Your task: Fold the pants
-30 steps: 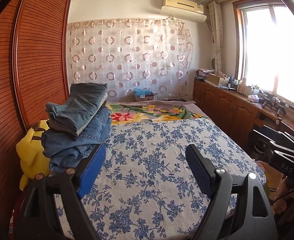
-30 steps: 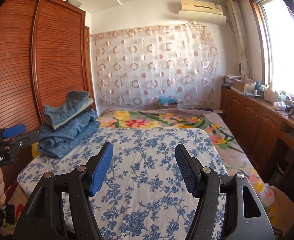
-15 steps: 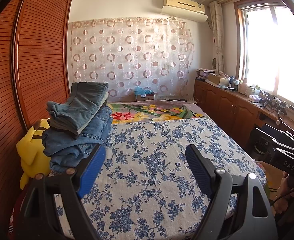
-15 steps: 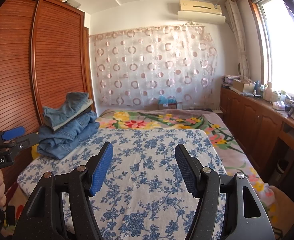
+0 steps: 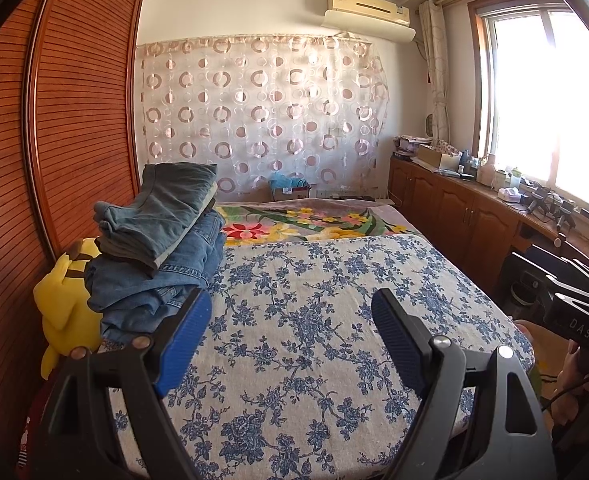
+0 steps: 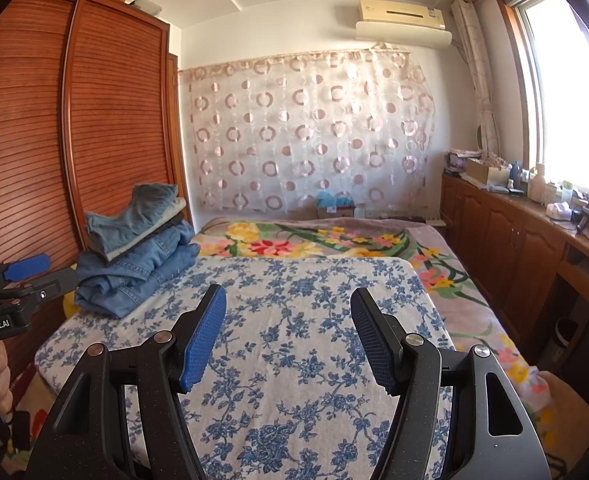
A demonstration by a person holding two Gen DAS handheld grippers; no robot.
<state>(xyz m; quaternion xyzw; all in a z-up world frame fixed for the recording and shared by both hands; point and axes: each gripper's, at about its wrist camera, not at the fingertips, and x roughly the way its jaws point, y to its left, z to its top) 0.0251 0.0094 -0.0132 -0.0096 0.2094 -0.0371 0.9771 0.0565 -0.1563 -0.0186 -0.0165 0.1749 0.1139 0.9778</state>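
The pile of jeans [image 5: 154, 256] lies at the left edge of the bed [image 5: 314, 320], against the wardrobe [image 5: 82, 120], with a yellow plush toy [image 5: 62, 304] just beside it. The upper pairs look folded, the lower ones bunched, so this reads as a pause between pairs: nothing is spread on the blue flowered bedspread [image 6: 314, 320]. The left tool [image 5: 290, 336] hovers with jaws wide and empty, near the pile; the right tool [image 6: 288, 332] is likewise wide and empty, over the middle of the bed. The next move probably calls for the left tool to reach over, pinch a waistband and drag one pair onto the spread. Readable writing: "GenRobot.AI" on the left tool's body in the right view, "DAS" on the right tool's body in the left view.
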